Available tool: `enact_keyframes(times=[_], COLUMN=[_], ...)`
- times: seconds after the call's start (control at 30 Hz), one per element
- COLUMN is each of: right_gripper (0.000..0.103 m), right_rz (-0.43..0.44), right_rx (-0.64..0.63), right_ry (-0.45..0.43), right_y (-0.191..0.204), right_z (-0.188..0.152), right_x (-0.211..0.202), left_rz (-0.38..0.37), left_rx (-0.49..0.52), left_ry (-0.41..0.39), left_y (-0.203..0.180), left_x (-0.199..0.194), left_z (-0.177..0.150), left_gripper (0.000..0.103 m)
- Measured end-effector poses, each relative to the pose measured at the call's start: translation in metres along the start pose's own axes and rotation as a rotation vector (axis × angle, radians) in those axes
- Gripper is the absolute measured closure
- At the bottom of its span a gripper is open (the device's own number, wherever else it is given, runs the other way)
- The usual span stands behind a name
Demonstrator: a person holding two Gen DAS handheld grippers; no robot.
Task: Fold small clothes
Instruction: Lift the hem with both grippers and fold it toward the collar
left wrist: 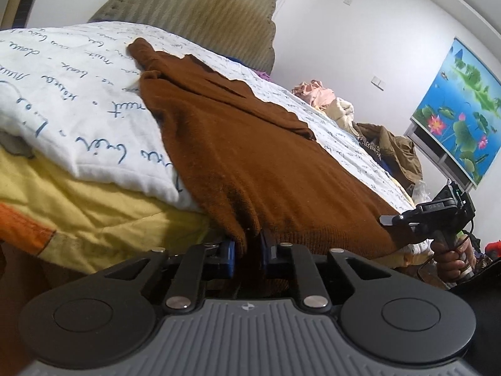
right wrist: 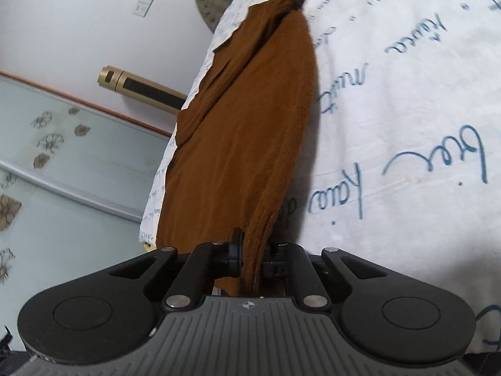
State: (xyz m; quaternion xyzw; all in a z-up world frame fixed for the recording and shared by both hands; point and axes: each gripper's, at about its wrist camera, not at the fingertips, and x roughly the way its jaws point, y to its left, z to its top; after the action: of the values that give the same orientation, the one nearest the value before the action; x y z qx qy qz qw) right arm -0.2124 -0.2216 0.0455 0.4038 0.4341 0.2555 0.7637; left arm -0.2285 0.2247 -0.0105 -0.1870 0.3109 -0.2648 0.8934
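Observation:
A brown knit garment (left wrist: 238, 144) lies spread on the white script-printed bedcover (left wrist: 78, 94). Its near hem hangs over the bed's edge. My left gripper (left wrist: 250, 250) is shut on that hem, cloth bunched between the blue-padded fingers (left wrist: 230, 255). My right gripper (right wrist: 253, 257) is shut on another part of the brown garment (right wrist: 247, 119), which stretches away from it across the bedcover (right wrist: 407, 109). The right gripper also shows in the left wrist view (left wrist: 432, 216), at the garment's far corner, held by a hand.
A yellow quilt (left wrist: 94, 213) lies under the white cover. A padded headboard (left wrist: 194, 9) stands behind. A pile of clothes (left wrist: 360, 116) sits at the bed's far side. A lotus picture (left wrist: 463, 103) hangs on the wall. A gold tube (right wrist: 141, 89) leans by the wall.

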Motion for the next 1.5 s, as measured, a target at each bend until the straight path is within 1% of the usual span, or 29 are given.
enact_keyframes(times=[0.1, 0.43, 0.5, 0.6, 0.67, 0.73, 0.8, 0.83, 0.97, 1.1, 1.23, 1.4, 1.5], right_gripper=[0.091, 0.091, 0.091, 0.091, 0.091, 0.091, 0.091, 0.091, 0.091, 0.091, 0.091, 0.091, 0.091], right_rz=[0.006, 0.057, 0.067, 0.068, 0.06, 0.056, 0.047, 0.036, 0.008, -0.006, -0.002, 0.011, 0.012], right_rx=[-0.002, -0.045, -0.047, -0.048, -0.049, -0.043, -0.044, -0.049, -0.052, -0.052, -0.064, -0.072, -0.085], right_ry=[-0.007, -0.031, -0.035, -0.037, -0.036, -0.035, -0.032, -0.028, -0.019, -0.021, -0.042, -0.059, -0.062], right_y=[0.002, 0.019, 0.02, 0.021, 0.02, 0.019, 0.018, 0.018, 0.017, 0.018, 0.023, 0.028, 0.032], right_z=[0.001, 0.008, 0.01, 0.012, 0.011, 0.01, 0.009, 0.009, 0.006, 0.006, 0.01, 0.02, 0.026], right_x=[-0.001, -0.003, -0.003, 0.0, -0.002, -0.002, -0.001, 0.0, 0.003, 0.005, 0.003, 0.004, 0.005], left_rz=[-0.019, -0.15, -0.132, -0.119, -0.09, -0.031, 0.027, 0.044, 0.168, 0.252, 0.287, 0.305, 0.308], left_rx=[-0.014, -0.125, -0.128, -0.143, -0.126, -0.091, -0.038, -0.015, 0.104, 0.171, 0.194, 0.205, 0.21], left_ry=[-0.012, -0.072, -0.073, -0.054, -0.035, -0.01, 0.005, 0.009, 0.031, 0.062, 0.087, 0.102, 0.098], left_y=[0.002, 0.009, 0.009, 0.009, 0.006, 0.001, -0.007, -0.011, -0.033, -0.051, -0.057, -0.061, -0.064], left_x=[-0.004, -0.011, -0.006, 0.0, 0.002, 0.002, 0.003, 0.004, 0.012, 0.02, 0.022, 0.029, 0.029], left_z=[0.0, 0.02, 0.024, 0.022, 0.02, 0.018, 0.018, 0.019, 0.022, 0.026, 0.031, 0.042, 0.049], left_gripper=[0.092, 0.093, 0.093, 0.093, 0.093, 0.093, 0.093, 0.093, 0.092, 0.093, 0.093, 0.094, 0.094])
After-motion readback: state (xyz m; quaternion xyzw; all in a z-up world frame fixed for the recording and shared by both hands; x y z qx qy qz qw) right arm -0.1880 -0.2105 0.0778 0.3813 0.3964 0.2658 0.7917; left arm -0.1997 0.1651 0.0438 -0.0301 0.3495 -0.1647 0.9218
